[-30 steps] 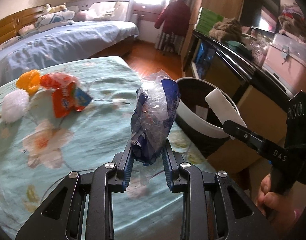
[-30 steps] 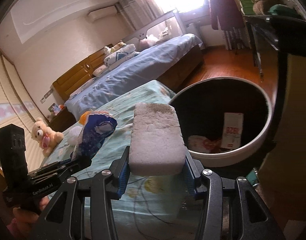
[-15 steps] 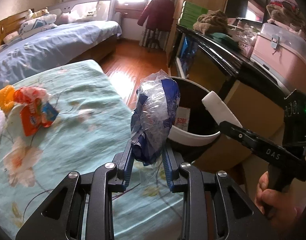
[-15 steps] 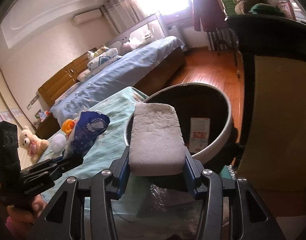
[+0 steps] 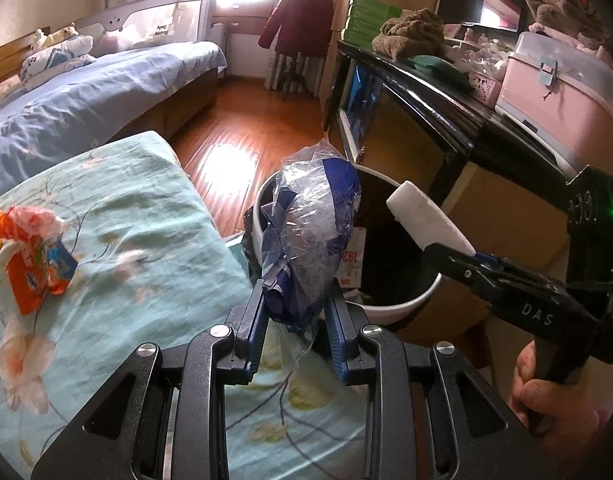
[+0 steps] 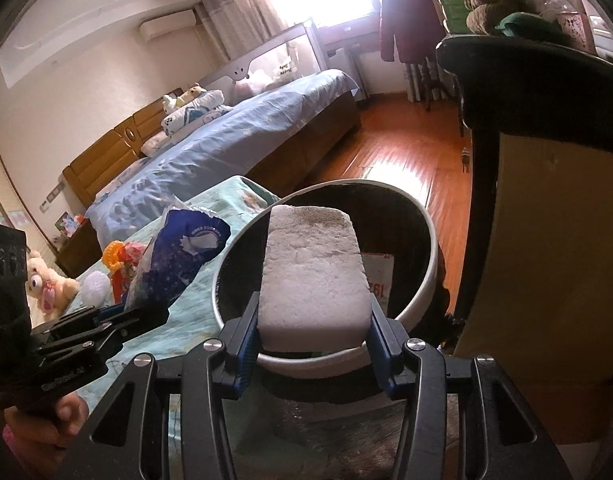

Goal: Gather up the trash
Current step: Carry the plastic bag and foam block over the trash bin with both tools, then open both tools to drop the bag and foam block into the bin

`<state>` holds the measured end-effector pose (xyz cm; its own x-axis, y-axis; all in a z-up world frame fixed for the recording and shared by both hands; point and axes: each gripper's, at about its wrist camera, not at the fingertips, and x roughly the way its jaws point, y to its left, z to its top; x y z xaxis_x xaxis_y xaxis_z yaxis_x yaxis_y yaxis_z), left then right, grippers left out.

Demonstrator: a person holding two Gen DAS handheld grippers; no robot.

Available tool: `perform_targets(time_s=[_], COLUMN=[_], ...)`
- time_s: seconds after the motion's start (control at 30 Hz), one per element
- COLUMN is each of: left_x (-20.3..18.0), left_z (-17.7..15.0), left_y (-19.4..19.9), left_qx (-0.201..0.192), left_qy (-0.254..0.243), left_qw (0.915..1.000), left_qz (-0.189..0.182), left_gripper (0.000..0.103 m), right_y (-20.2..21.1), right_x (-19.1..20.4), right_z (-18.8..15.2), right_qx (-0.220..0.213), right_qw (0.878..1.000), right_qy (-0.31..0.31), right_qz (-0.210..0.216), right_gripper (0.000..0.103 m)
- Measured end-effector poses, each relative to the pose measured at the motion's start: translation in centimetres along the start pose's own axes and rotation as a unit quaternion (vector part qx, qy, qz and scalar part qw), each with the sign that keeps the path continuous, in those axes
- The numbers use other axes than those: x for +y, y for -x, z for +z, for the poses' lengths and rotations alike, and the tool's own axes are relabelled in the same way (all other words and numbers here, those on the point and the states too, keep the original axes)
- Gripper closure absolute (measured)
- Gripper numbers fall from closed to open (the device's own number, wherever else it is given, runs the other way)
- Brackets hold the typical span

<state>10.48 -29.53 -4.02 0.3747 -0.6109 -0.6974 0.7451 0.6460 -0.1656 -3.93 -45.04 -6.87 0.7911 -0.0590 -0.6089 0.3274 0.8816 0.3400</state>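
A: Two pieces in hand. Left gripper (image 5: pixel 294 322) is clamped on a crumpled blue-and-clear plastic wrapper (image 5: pixel 312 240); right gripper (image 6: pixel 310 340) is clamped on a white foam block (image 6: pixel 312 280).

B: Position?

A: Block hangs over the open bin (image 6: pixel 422 300), wrapper at its near rim, beside the bed (image 5: pixel 126 220).

B: Step?

A: Carry-to-bin, nearly done. Next: bring the wrapper fully over the opening, then part both sets of fingers. More wrappers (image 5: pixel 38 264) remain on the bed.
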Motion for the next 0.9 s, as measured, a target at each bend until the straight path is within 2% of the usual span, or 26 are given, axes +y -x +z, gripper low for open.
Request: perform_targets(time_s=[0.43,0.73,0.9], left_x=[-1.2,-1.3,-1.0], left_z=[1.8,1.9,2.1], left_y=[-2.3,-3.5,-3.6], left_qx=[0.016,0.029,0.032], left_qy=[-0.012,-0.013,-0.008], left_qw=[0.9998,0.9995,0.9994], left_qz=[-0.006,-0.008,-0.015], left_gripper=[0.077,0.077,0.072], right_y=[-1.3,-2.1,-2.4], right_x=[-0.8,-1.2,-1.3], right_z=[1.3,2.1,2.5], right_qx=[0.015,0.020,0.023], right_qw=[1.000,0.999,1.000], right_qy=[0.011,0.012,0.006], right_qz=[-0.014,-0.022,-0.019], right_gripper=[0.055,0.054,0.050])
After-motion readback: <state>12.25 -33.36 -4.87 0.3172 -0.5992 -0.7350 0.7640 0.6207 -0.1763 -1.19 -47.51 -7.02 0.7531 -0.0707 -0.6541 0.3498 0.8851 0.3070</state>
